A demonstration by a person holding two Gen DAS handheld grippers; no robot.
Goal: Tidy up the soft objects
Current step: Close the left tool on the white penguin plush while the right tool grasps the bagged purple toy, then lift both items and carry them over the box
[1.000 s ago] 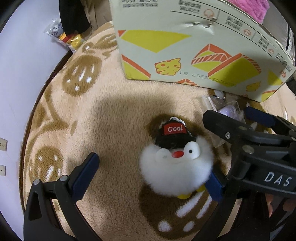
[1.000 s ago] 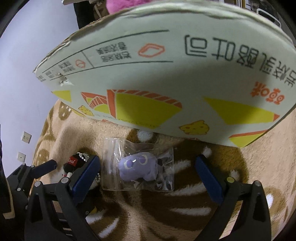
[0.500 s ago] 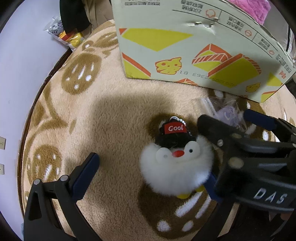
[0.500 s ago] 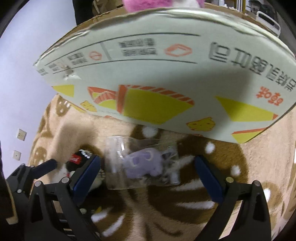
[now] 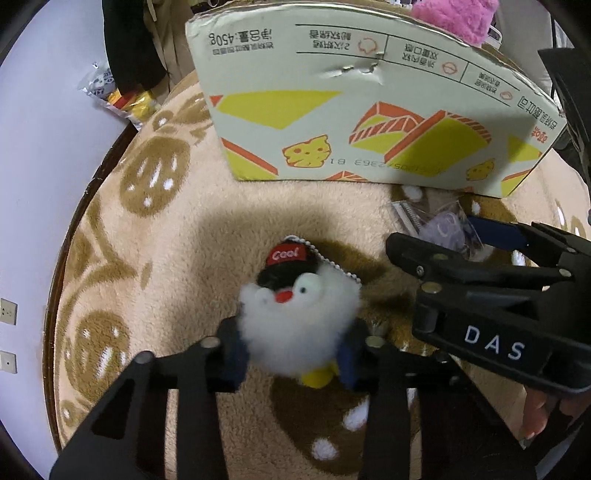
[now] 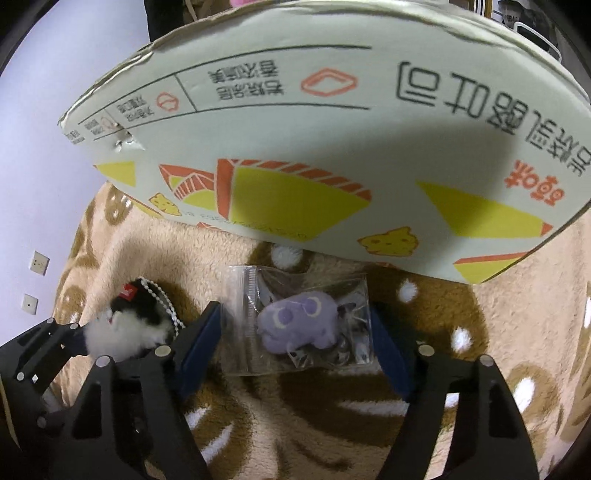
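On the cookie-print rug [image 5: 155,258], in front of the printed carton [image 5: 351,122], both grippers were at the pick-up step. Left gripper [image 5: 295,354]: pads pressed into the fluffy white keychain toy [image 5: 299,325] from both sides, toy on the rug. Right gripper [image 6: 295,343]: jaws drawn in around the clear zip bag [image 6: 306,317] holding a purple plush [image 6: 299,325]; pads at the bag's edges, firm contact not confirmed. A pink plush [image 5: 454,14] showed above the carton's rim, so the carton was judged the destination. Next move likely needs a finished squeeze on the slippery bag, then lifting both clear over the carton wall.
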